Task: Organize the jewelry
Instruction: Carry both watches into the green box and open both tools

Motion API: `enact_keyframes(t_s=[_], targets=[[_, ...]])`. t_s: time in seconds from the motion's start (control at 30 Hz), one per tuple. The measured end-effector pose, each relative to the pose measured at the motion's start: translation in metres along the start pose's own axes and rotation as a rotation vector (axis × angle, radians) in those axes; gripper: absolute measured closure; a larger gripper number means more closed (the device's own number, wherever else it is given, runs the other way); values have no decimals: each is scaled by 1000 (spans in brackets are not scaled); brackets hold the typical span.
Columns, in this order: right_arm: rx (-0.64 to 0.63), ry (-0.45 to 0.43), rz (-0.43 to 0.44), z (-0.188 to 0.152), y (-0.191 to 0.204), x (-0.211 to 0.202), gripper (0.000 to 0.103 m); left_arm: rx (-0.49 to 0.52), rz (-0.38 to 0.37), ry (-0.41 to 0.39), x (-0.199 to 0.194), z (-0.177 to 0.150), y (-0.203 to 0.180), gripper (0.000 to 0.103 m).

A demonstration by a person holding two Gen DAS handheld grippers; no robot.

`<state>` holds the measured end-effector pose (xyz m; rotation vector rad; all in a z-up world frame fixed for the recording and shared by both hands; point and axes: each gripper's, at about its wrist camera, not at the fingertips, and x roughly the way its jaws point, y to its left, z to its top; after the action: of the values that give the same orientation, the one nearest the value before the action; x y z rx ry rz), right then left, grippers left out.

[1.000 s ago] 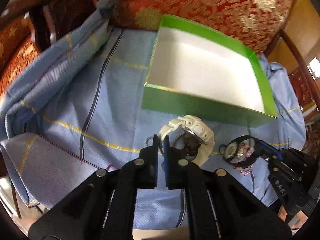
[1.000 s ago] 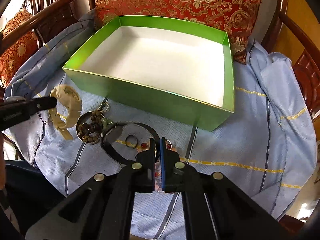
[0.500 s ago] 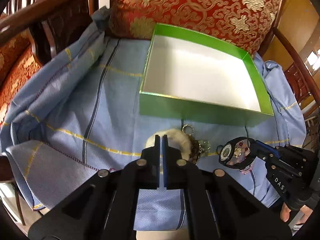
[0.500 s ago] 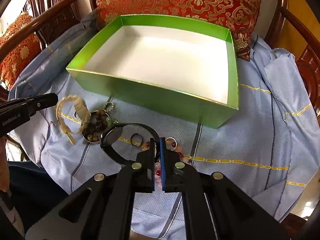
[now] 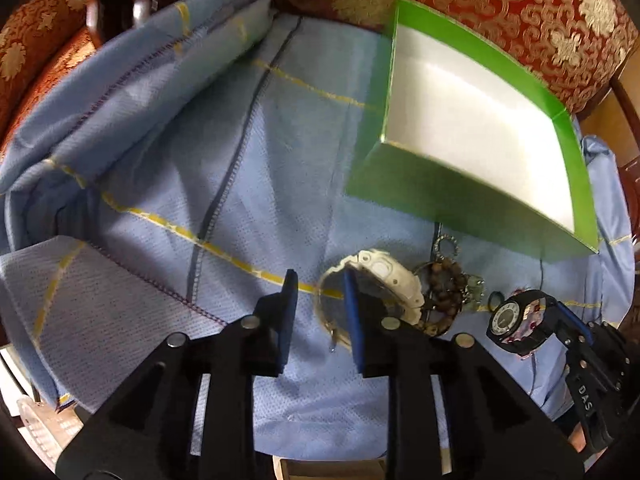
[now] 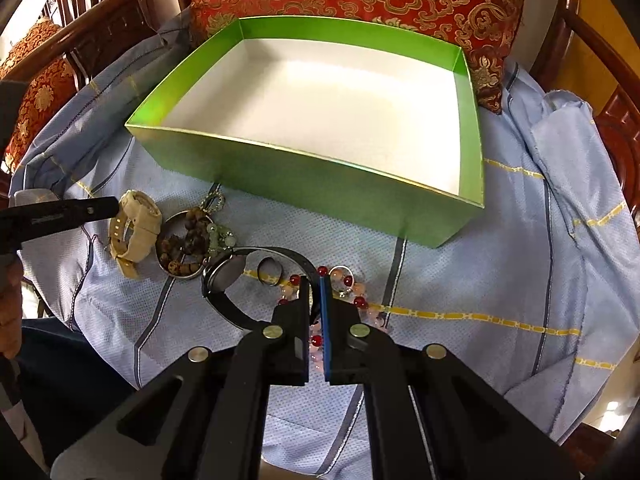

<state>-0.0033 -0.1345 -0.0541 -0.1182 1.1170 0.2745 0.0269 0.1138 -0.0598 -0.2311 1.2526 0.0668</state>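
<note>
Currently the left gripper (image 5: 318, 280) stands with its fingers well apart and nothing clamped between them. The right finger's tip sits at, or just inside, the strap loop of the cream watch (image 5: 386, 276); the left finger is outside the loop, over bare cloth (image 5: 200, 152). The step in hand appears to be grasping this watch for transfer to the box (image 5: 452, 200).

To do it well:
- Keep one finger inside the loop and one outside, so that the strap alone lies between the pads.
- Close on the strap only. The wooden beads (image 5: 444, 288) lie touching the watch on the side beyond the right finger and could be dragged along.
- Lift clear of the cloth before travelling; the box's near wall rises ahead of the fingertips and must be cleared.

The right gripper (image 6: 315, 280) shows only a narrow slit between its fingers. It appears to hold the strap of the black watch (image 6: 226, 270), but the contact is hidden, so this cannot be confirmed. The red bracelet (image 6: 348, 284) lies directly beneath and ahead of its fingertips, a ring (image 6: 269, 272) just left of them.

The cream watch is chunky, with a moulded case and a stiff ridged strap standing in an open loop, tail end loose. The box, green outside and white inside, contains nothing yet.
</note>
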Motion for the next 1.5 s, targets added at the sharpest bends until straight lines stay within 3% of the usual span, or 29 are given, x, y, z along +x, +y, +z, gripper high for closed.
enact_keyframes(t_s=[0.1, 0.17, 0.23, 0.5, 0.6, 0.7, 0.83, 1.0, 1.1, 1.17, 1.2, 1.27, 1.37, 1.43, 1.5], targets=[[-5, 6, 0, -1, 1, 2, 98, 14, 18, 28, 11, 1, -4, 80], [-7, 10, 0, -2, 1, 3, 98, 35, 33, 40, 17, 0, -8, 93], [-3, 12, 0, -2, 0, 4, 98, 53, 49, 25, 15, -1, -11, 99], [30, -60, 56, 7, -9, -26, 98, 131, -58, -179, -47, -6, -26, 98], [36, -126, 64, 28, -13, -52, 98, 154, -79, -252, -74, 12, -35, 98], [2, -177, 10, 61, -15, -68, 98, 178, -70, -293, -91, 46, -57, 98], [15, -169, -10, 105, -33, -40, 98, 159, -108, -249, -68, 90, -77, 98], [42, -78, -34, 116, -49, 11, 98, 232, -92, -218, -12, 107, -90, 96], [26, -67, -63, 115, -51, 21, 91, 257, -44, -218, 1, 106, -96, 88], [38, -80, -80, 114, -54, 12, 75, 262, -43, -233, -4, 101, -97, 69], [46, -97, -73, 111, -56, 6, 62, 258, -47, -256, -12, 98, -95, 58], [83, -142, -27, 104, -60, -17, 58, 245, -56, -289, -28, 89, -90, 57], [106, -121, 89, 86, -65, -41, 57, 225, -96, -244, -47, 68, -81, 55], [99, -91, 147, 72, -60, -47, 45, 234, -136, -193, -51, 50, -77, 46], [66, -67, 156, 59, -53, -48, 43, 261, -121, -170, -48, 33, -76, 40]])
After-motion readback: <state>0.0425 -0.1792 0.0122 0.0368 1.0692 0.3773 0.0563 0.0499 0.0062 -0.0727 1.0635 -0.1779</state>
